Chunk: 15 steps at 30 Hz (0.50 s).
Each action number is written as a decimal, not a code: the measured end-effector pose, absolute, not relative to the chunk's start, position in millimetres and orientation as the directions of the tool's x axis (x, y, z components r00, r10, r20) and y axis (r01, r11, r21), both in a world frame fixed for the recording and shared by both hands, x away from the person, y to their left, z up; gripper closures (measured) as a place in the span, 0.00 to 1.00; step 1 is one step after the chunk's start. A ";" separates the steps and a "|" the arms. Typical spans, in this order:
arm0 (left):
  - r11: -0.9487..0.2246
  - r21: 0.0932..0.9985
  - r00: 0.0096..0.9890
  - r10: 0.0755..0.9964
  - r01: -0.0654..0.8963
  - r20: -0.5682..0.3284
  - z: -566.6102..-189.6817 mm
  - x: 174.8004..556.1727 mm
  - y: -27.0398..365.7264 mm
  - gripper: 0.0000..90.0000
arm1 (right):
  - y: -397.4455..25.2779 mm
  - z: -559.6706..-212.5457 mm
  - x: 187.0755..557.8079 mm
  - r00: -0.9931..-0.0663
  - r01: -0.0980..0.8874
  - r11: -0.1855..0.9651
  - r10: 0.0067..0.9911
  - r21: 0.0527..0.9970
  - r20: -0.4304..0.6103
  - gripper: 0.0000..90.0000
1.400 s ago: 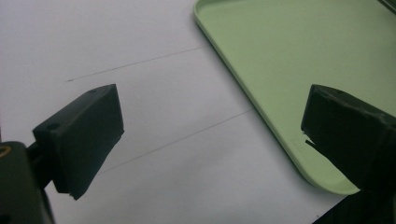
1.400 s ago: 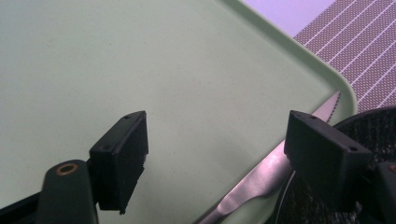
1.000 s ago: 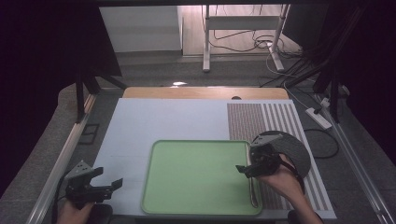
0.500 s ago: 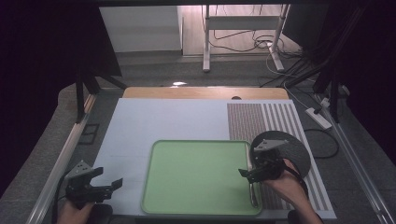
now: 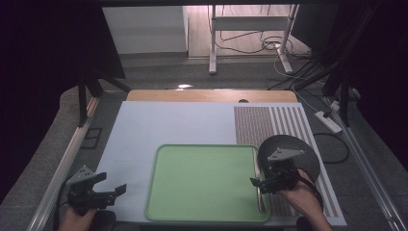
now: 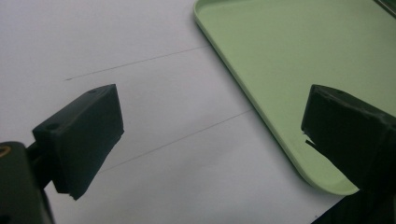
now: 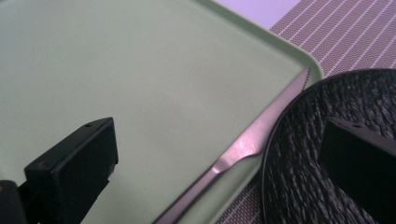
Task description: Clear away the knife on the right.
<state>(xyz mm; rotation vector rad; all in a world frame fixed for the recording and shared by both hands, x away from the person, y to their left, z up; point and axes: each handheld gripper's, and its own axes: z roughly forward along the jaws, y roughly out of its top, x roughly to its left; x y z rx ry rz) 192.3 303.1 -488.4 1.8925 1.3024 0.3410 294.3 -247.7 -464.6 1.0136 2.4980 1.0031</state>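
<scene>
A light green tray (image 5: 207,211) lies on the white table near its front edge, with nothing on its flat floor (image 7: 154,84). A metal knife (image 7: 243,151) rests along the tray's right rim (image 5: 259,192). Right of it sits a round black woven plate (image 5: 300,147) on a striped mat; its rim (image 7: 299,140) overlaps the knife's edge. My right gripper (image 5: 262,184) hovers open over the tray's right rim and the knife, one jaw above the tray, the other above the plate. My left gripper (image 5: 113,192) is open over bare table left of the tray (image 6: 261,70).
A brown striped placemat (image 5: 269,122) covers the table's right part. The white tabletop (image 5: 163,125) stretches behind and left of the tray. Metal rails run along both table sides. A desk frame, cables and a power strip (image 5: 328,121) lie on the floor beyond.
My right gripper has drifted back toward the table's front edge along the tray's right rim. The left gripper has barely moved.
</scene>
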 end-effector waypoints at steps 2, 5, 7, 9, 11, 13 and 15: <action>-0.159 0.736 0.440 0.874 0.658 -0.205 -488.4 192.0 302.5 0.06 | -250.3 -464.1 291.5 -0.716 0.511 0.510 0.698 0.692 0.015 0.00; -0.165 0.736 0.444 0.873 0.656 -0.200 -488.3 192.0 302.1 0.06 | -254.1 -464.0 287.8 -0.708 0.515 0.499 0.706 0.697 0.017 0.00; -0.170 0.737 0.449 0.871 0.654 -0.197 -488.1 191.7 301.9 0.06 | -256.6 -464.1 285.8 -0.704 0.515 0.493 0.710 0.701 0.018 0.00; -0.172 0.736 0.449 0.872 0.654 -0.195 -488.1 191.7 301.5 0.06 | -259.0 -463.9 283.6 -0.698 0.519 0.484 0.716 0.705 0.022 0.00; -0.174 0.736 0.449 0.872 0.654 -0.193 -488.2 191.8 301.3 0.06 | -262.0 -463.3 281.5 -0.691 0.520 0.475 0.722 0.710 0.022 0.00; -0.173 0.736 0.448 0.873 0.655 -0.193 -488.2 191.9 301.3 0.06 | -265.2 -462.9 279.0 -0.683 0.521 0.463 0.730 0.717 0.025 0.00; -0.172 0.735 0.447 0.873 0.656 -0.194 -488.3 192.0 301.3 0.06 | -268.5 -462.4 276.3 -0.676 0.521 0.456 0.737 0.722 0.023 0.00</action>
